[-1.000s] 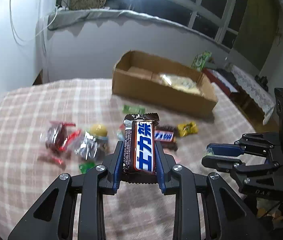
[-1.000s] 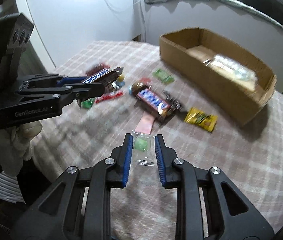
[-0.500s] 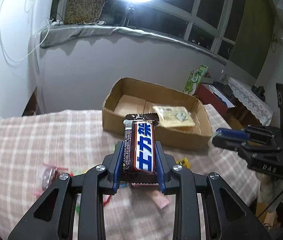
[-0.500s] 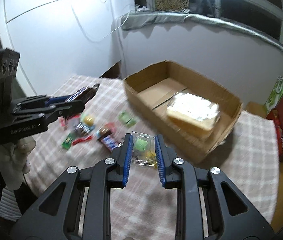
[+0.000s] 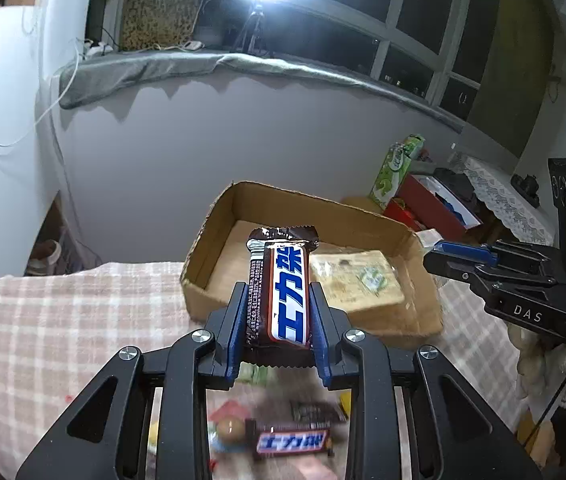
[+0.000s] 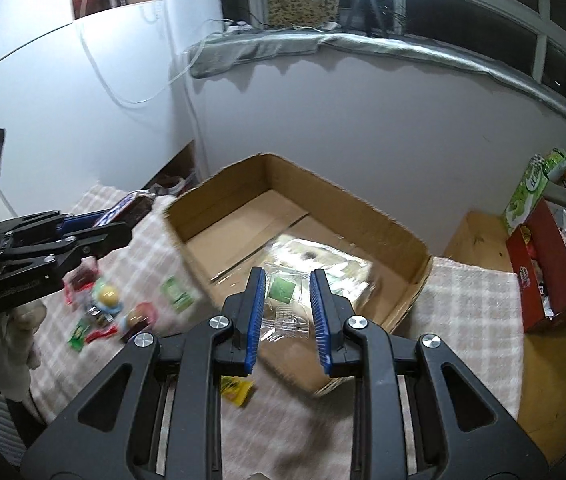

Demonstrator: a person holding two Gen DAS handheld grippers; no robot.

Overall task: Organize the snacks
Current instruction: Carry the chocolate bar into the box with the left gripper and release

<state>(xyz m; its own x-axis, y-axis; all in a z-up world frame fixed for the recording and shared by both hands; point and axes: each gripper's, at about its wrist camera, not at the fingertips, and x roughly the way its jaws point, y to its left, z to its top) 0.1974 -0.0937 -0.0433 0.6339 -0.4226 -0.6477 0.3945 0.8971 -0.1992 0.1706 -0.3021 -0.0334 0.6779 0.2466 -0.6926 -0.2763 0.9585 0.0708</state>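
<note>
My left gripper (image 5: 279, 292) is shut on a brown chocolate bar (image 5: 283, 288) with blue lettering, held upright in the air in front of the open cardboard box (image 5: 219, 280). My right gripper (image 6: 285, 280) is shut on a clear candy packet (image 6: 285, 300) with a green sweet inside, held over the near wall of the box (image 6: 403, 236). A pale wrapped pack (image 5: 357, 284) lies in the box. The right gripper (image 5: 467, 264) appears at the right of the left wrist view, and the left gripper (image 6: 99, 228) at the left of the right wrist view.
Loose snacks lie on the checked tablecloth (image 6: 475, 300): a second chocolate bar (image 5: 293, 442), a green packet (image 6: 177, 294), a yellow packet (image 6: 235, 388), a yellow-topped sweet (image 6: 107, 296). A red box (image 6: 539, 276) and green carton (image 6: 527, 192) stand right of the table.
Both grippers have risen and moved away from the snack pile toward the cardboard box, each keeping hold of its snack. The box now fills the middle of both views.
</note>
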